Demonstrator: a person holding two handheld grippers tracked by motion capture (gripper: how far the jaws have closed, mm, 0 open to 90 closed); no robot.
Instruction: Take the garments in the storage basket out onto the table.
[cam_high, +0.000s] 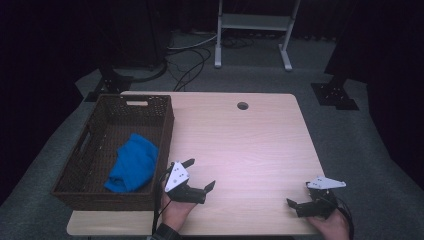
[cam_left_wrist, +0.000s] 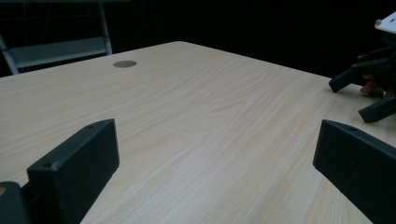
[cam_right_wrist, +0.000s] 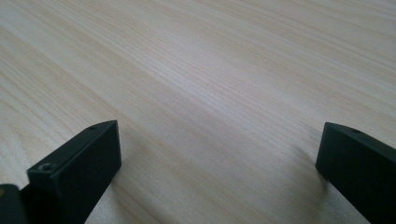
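A blue cloth (cam_high: 132, 162) lies crumpled inside a dark wicker basket (cam_high: 164, 120) on the left part of the light wooden table (cam_high: 250, 145). My left gripper (cam_high: 199, 174) rests just right of the basket's near corner, open, with nothing between its jaws. My right gripper (cam_high: 299, 196) sits low near the table's front right edge, also open and empty. In the left gripper view, my left gripper (cam_left_wrist: 217, 154) faces bare tabletop (cam_left_wrist: 196, 107), and the right gripper (cam_left_wrist: 359, 95) shows at the far right. In the right gripper view, my right gripper (cam_right_wrist: 219, 158) is wide apart over wood grain (cam_right_wrist: 210, 70).
A round cable hole (cam_high: 243, 105) is near the table's far edge. Beyond the table stand a white metal frame (cam_high: 252, 22), floor cables (cam_high: 190, 60) and black stand bases (cam_high: 335, 95) on grey carpet. The basket's tall wall borders my left gripper.
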